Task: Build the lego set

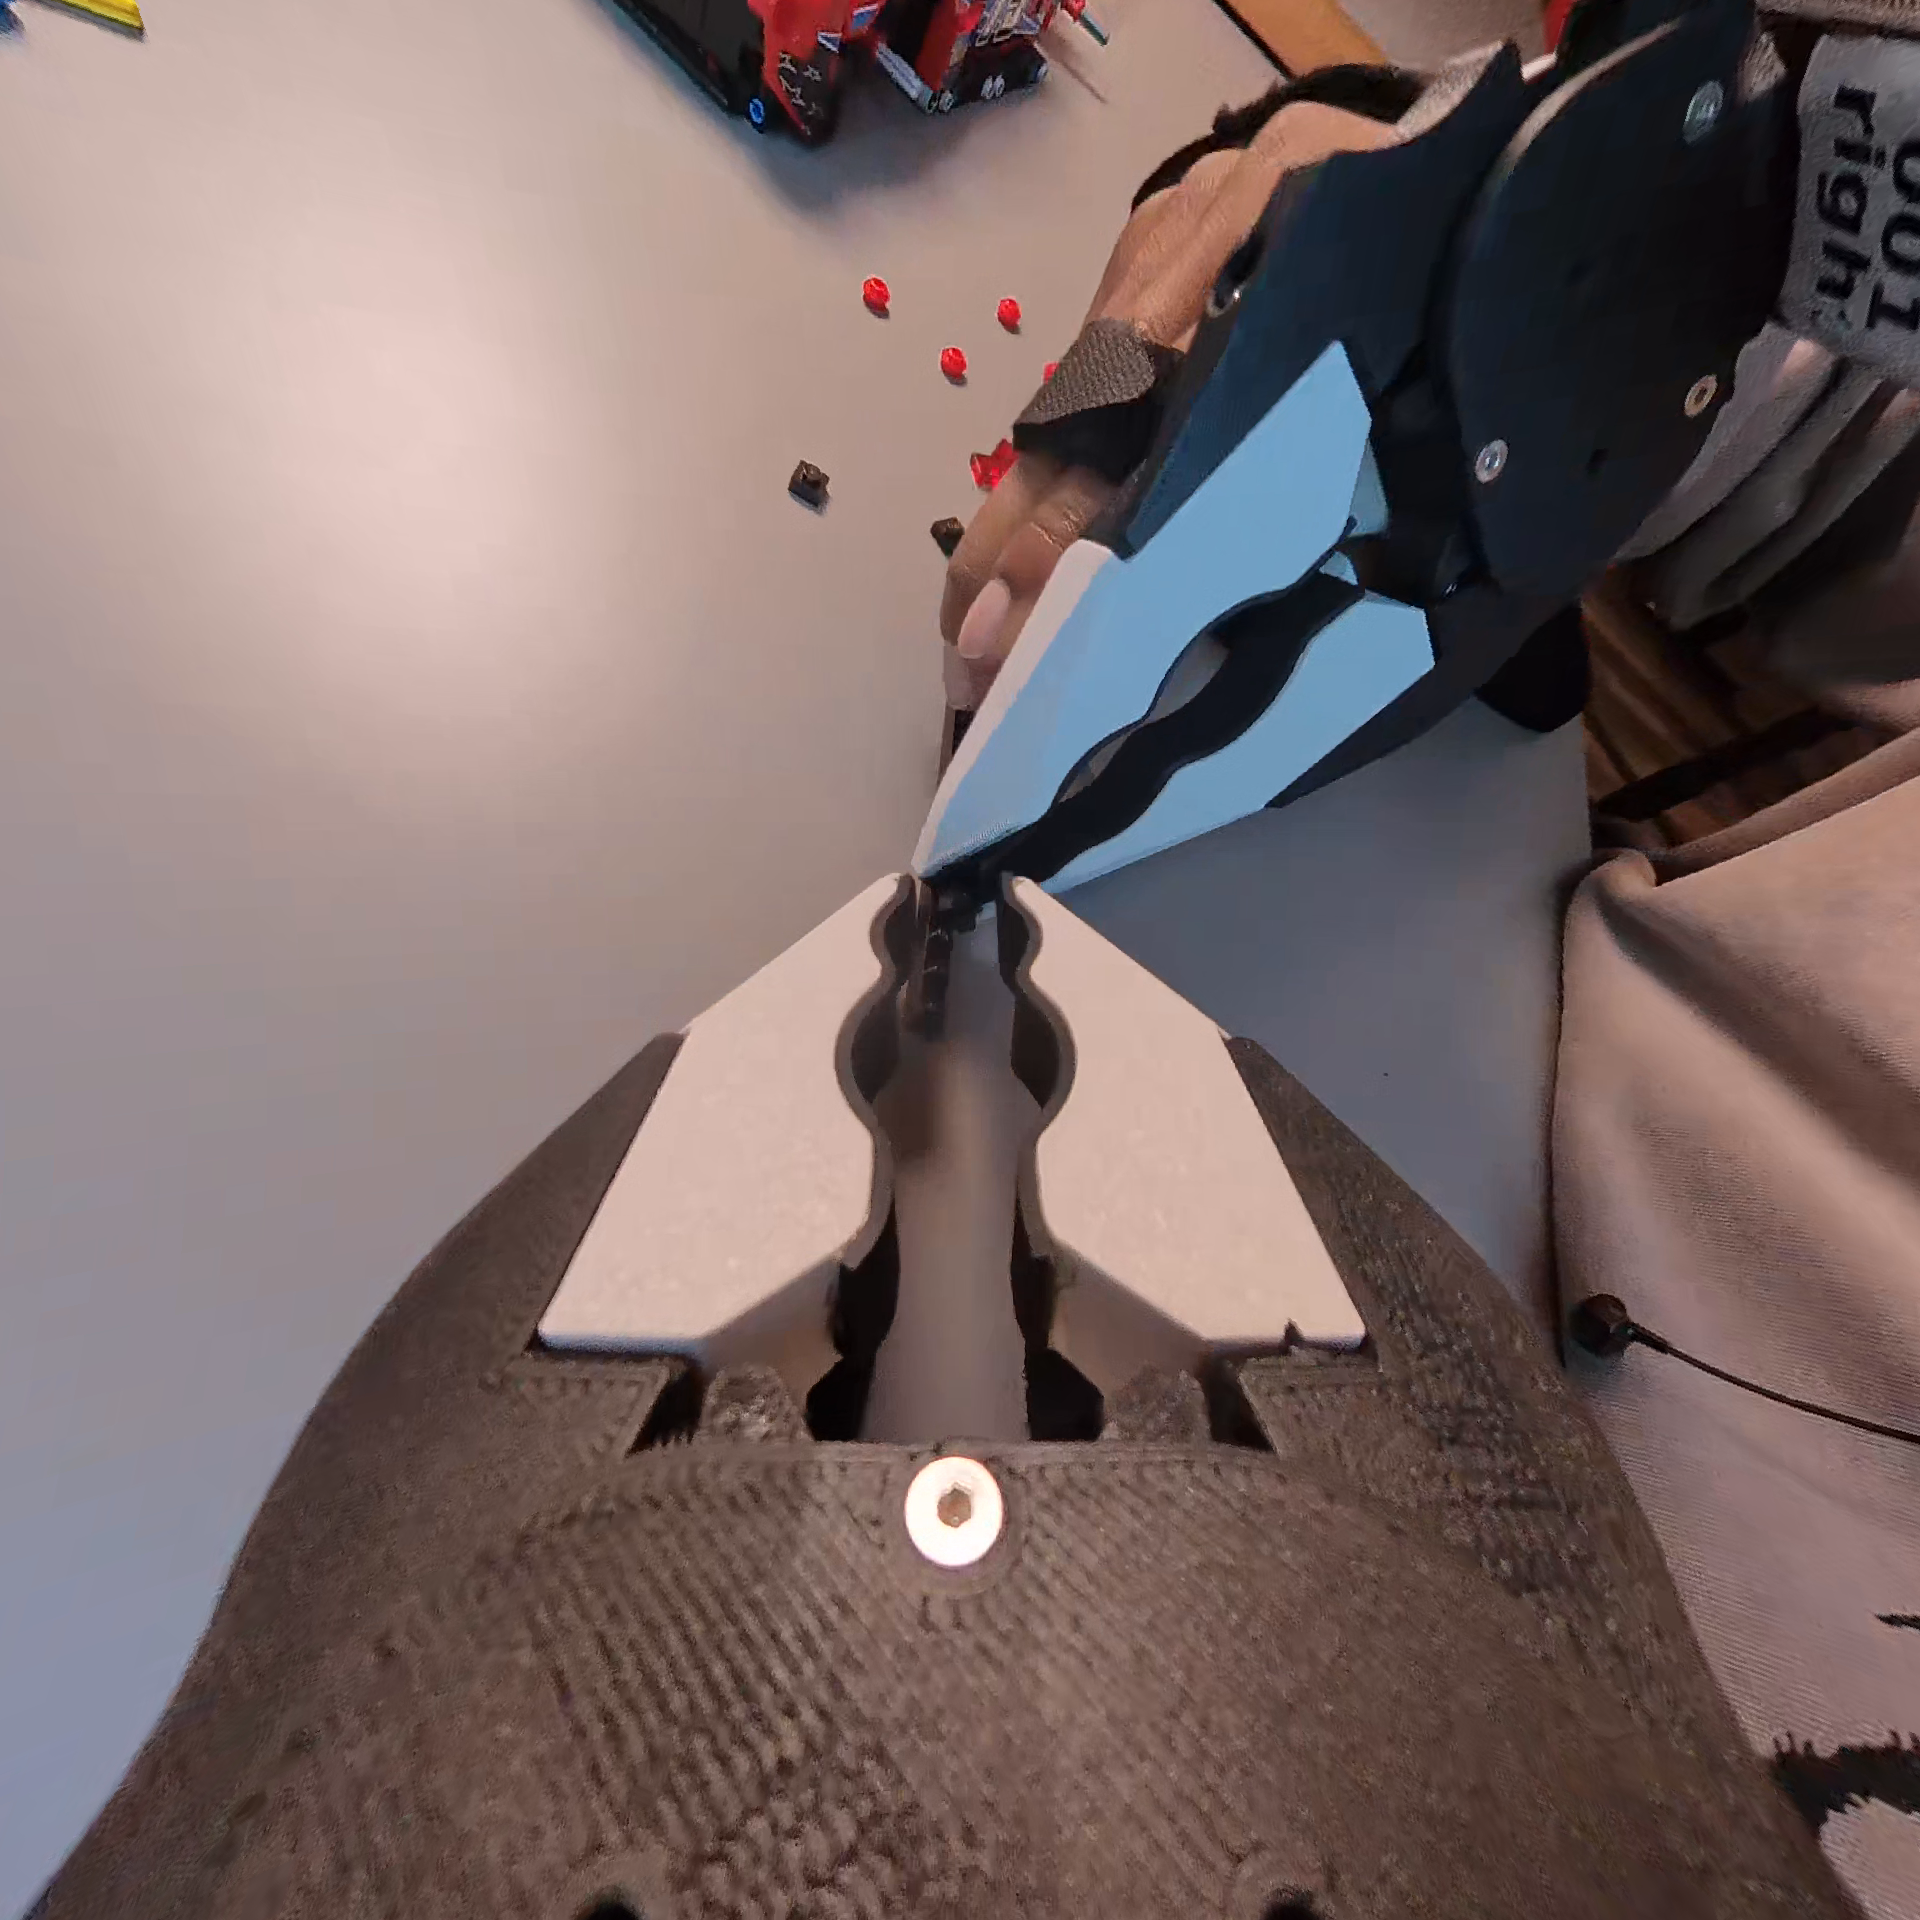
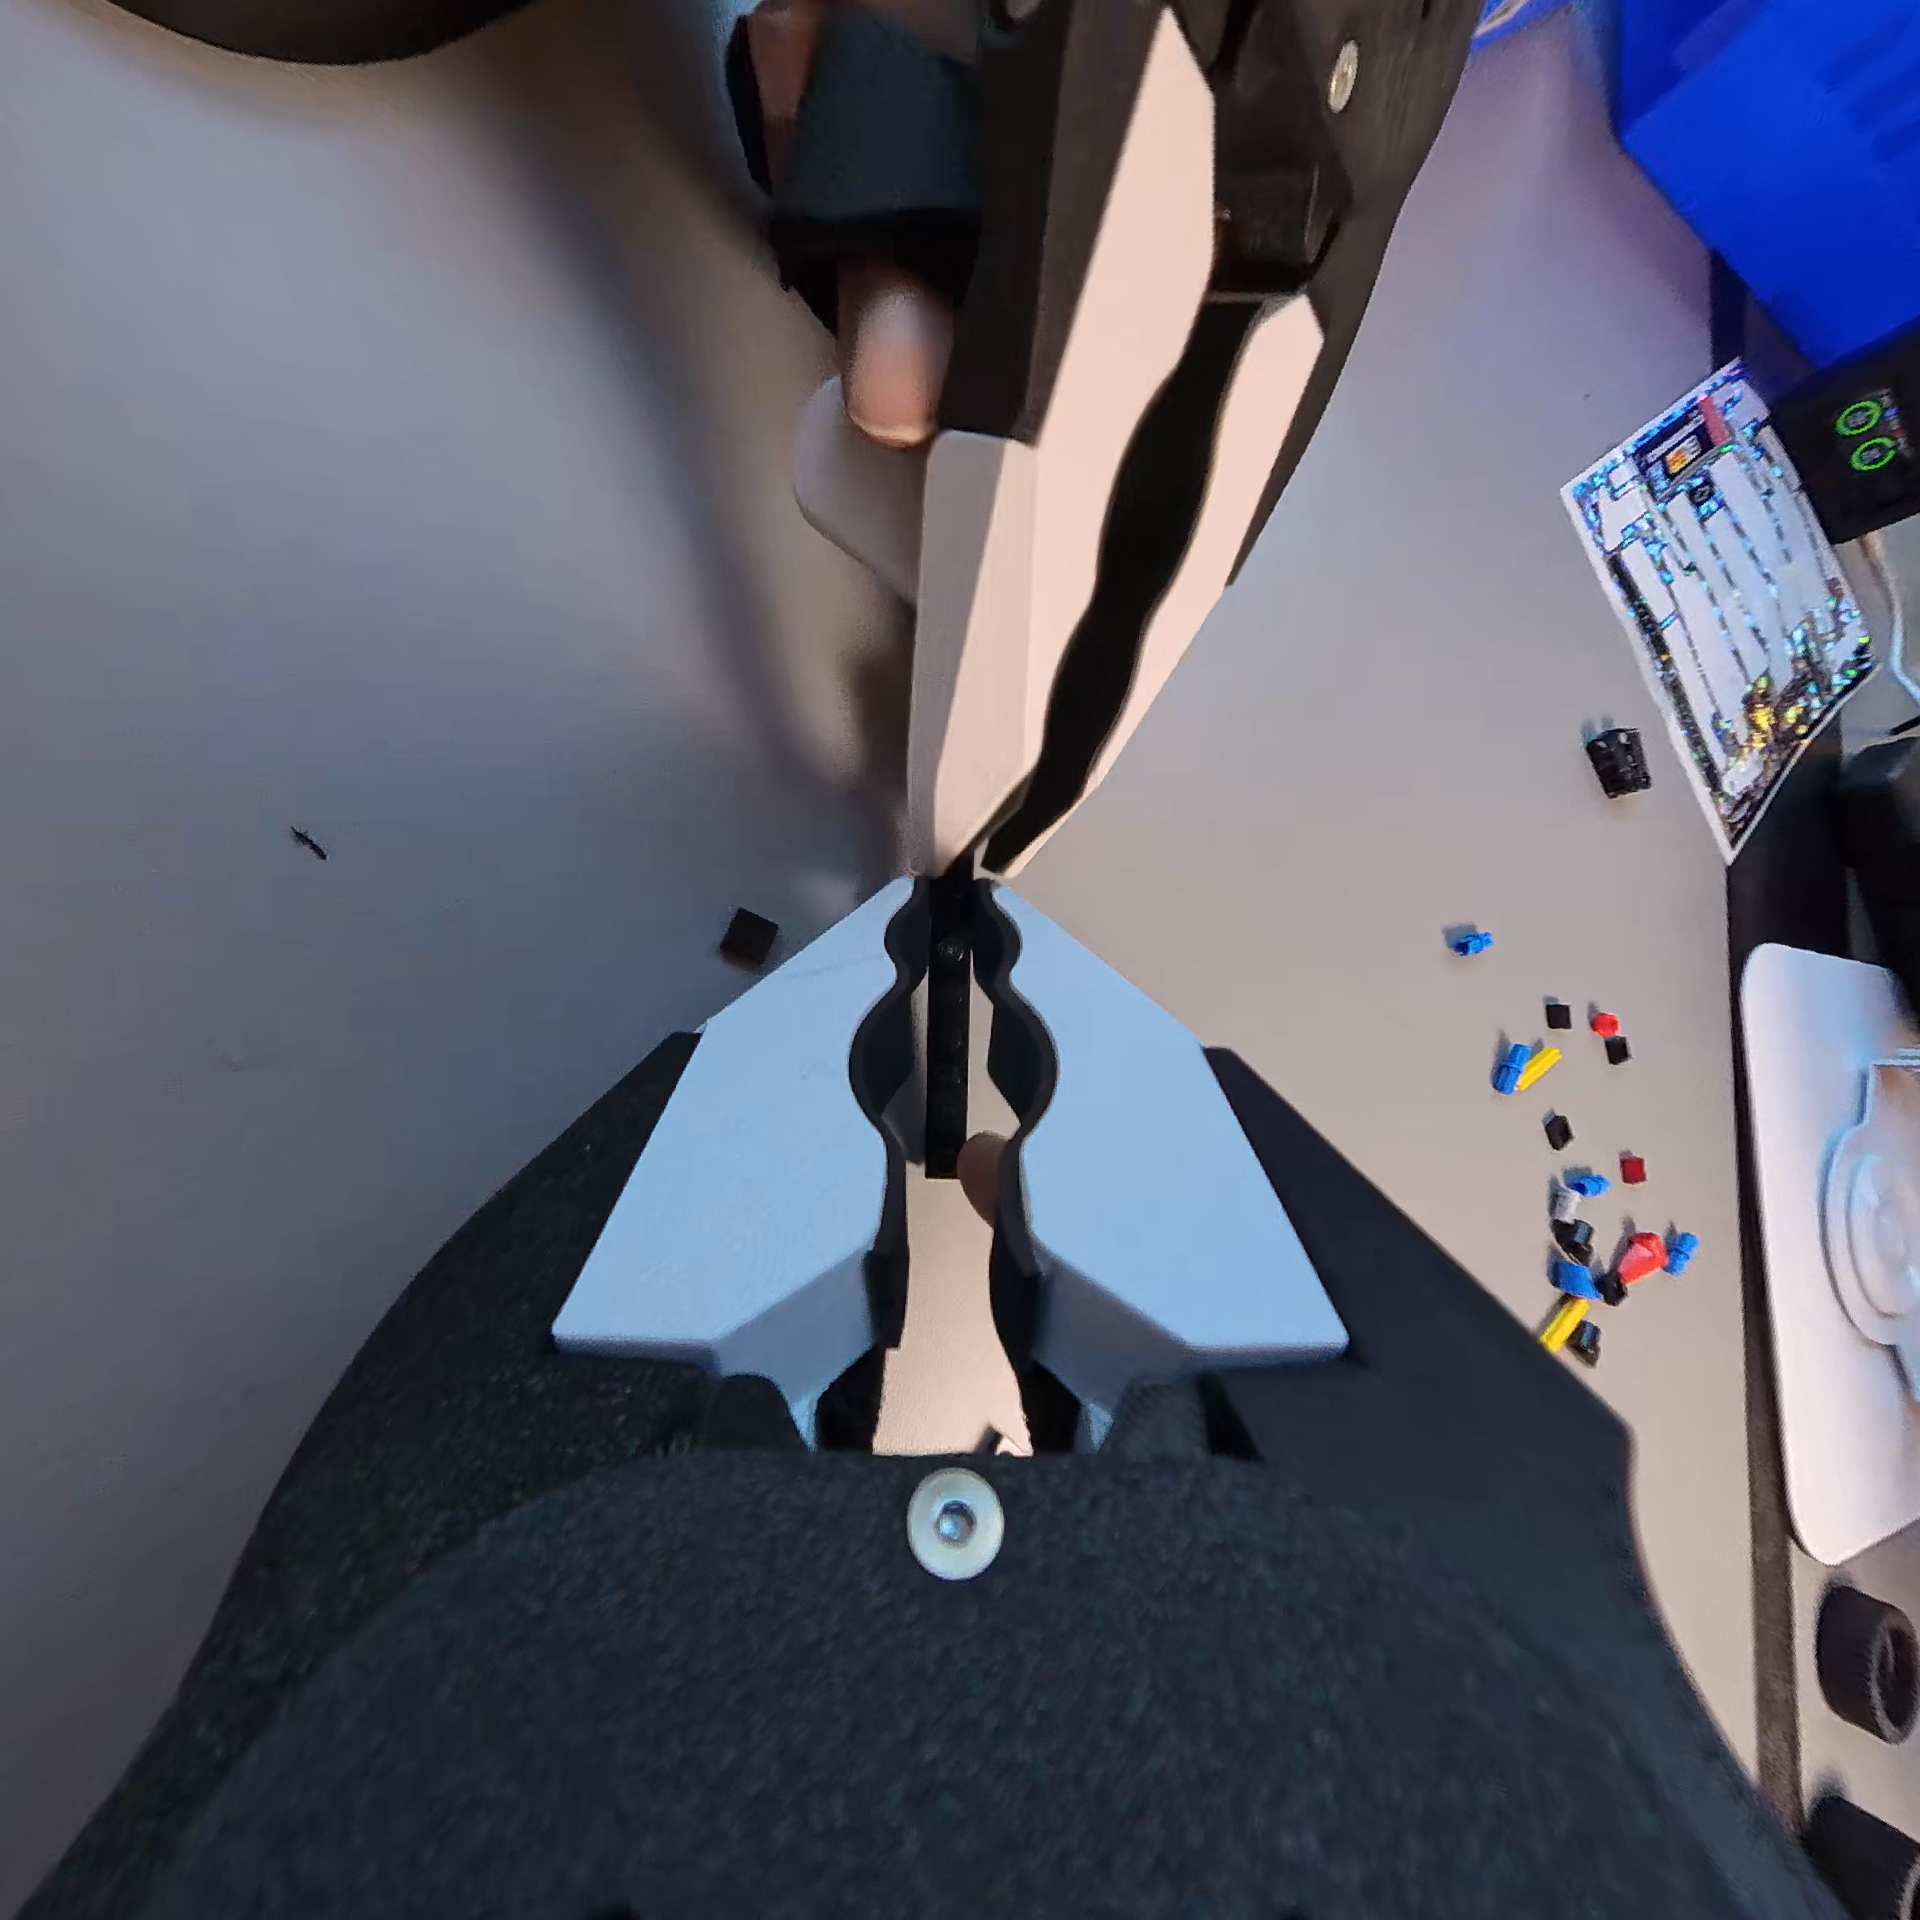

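We hold our left hand-held gripper [image 1: 956, 904] and right hand-held gripper [image 2: 951, 894] tip to tip above the tabletop [image 1: 364, 623]. Both sets of jaws are drawn nearly together, each pinching a thin black piece [image 2: 948, 1039]. Our bare fingers [image 1: 1023, 561] wrap the right one's handle.

You are at what looks like an office or lab desk: a plain grey table [image 2: 416, 520] strewn with small loose bricks [image 2: 1590, 1236], a printed sheet [image 2: 1725, 613], a blue bin [image 2: 1787, 156] and a small device with green lights [image 2: 1860, 447] at its edge. A part-built red and black model [image 1: 894, 52] stands at the far side.
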The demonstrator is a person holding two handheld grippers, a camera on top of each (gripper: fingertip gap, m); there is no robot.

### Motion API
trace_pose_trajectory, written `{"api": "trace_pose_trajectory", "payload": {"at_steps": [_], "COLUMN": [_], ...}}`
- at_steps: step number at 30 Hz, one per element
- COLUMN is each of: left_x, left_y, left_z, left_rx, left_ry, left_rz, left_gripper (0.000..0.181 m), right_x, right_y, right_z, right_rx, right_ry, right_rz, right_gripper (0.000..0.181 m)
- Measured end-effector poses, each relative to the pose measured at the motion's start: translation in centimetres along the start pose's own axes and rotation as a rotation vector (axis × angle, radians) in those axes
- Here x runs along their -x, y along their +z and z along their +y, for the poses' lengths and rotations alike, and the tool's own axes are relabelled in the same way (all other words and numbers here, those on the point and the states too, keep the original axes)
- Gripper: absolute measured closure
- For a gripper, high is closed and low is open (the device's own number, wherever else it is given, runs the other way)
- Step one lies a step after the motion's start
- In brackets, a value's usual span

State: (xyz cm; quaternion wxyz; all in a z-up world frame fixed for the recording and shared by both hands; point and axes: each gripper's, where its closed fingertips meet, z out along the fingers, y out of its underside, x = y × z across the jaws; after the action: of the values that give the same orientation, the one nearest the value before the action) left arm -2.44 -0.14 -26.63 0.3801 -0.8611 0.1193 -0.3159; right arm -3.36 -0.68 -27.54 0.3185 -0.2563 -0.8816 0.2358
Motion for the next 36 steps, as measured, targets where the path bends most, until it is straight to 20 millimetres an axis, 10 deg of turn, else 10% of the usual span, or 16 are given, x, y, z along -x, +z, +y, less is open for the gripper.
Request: {"api": "trace_pose_trajectory", "payload": {"at_steps": [36], "left_x": [-0.6], "left_y": [-0.4], "left_z": [-3.0], "left_rx": [-0.198], "left_ry": [-0.059], "left_rz": [0.009], "left_gripper": [0.174], "right_x": [-2.7], "right_y": [-2.7], "right_z": [-0.6], "right_rx": [0.016], "right_ry": [-0.275], "right_rz": [0.499], "right_gripper": [0.176]}}
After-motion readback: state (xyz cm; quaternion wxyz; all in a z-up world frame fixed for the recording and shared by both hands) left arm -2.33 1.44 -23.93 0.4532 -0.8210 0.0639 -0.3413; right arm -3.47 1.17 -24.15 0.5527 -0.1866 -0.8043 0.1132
